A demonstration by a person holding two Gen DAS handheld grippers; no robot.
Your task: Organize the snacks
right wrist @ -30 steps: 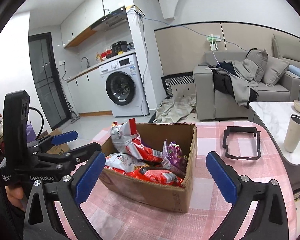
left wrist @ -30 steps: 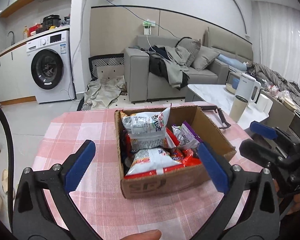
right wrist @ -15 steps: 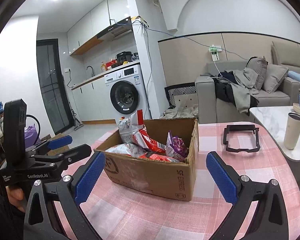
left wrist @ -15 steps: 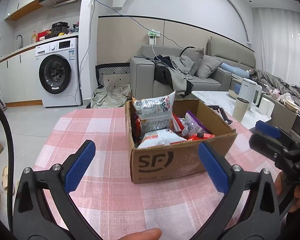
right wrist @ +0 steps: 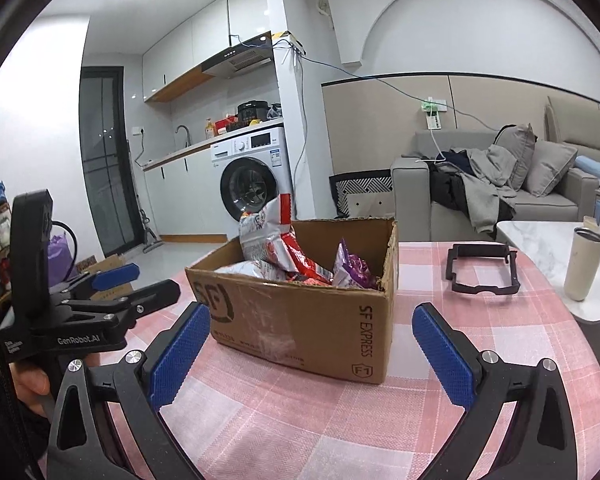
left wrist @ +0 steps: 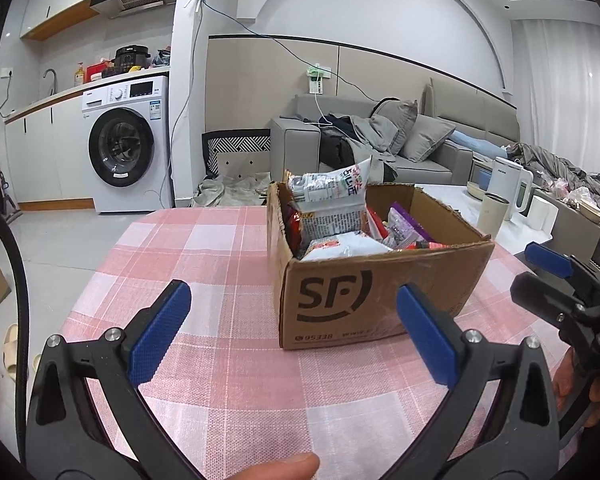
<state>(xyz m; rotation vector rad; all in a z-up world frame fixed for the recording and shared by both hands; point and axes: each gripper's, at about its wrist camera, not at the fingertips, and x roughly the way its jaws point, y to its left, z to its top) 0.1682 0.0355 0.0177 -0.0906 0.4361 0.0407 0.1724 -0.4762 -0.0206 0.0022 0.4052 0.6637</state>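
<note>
A brown cardboard box (left wrist: 364, 300) marked SF stands on the pink checked tablecloth (left wrist: 204, 264); it also shows in the right wrist view (right wrist: 300, 320). Several snack bags fill it: a tall white and red bag (left wrist: 332, 204), a purple bag (left wrist: 406, 228), red bags (right wrist: 304, 260). My left gripper (left wrist: 294, 334) is open and empty, low in front of the box. My right gripper (right wrist: 310, 354) is open and empty, low at the box's near corner. Each gripper shows in the other's view: the right one (left wrist: 548, 276) and the left one (right wrist: 116, 280).
A black plastic frame (right wrist: 482, 268) lies on the table behind the box to the right. A beige tumbler (right wrist: 582, 262) and a white kettle (left wrist: 512, 184) stand on a marble side table (right wrist: 548, 240). A sofa and a washing machine are farther back.
Both grippers have dropped lower and tilted up, so the box now shows from the side instead of from above. Both stay open. The box and bags have not moved.
</note>
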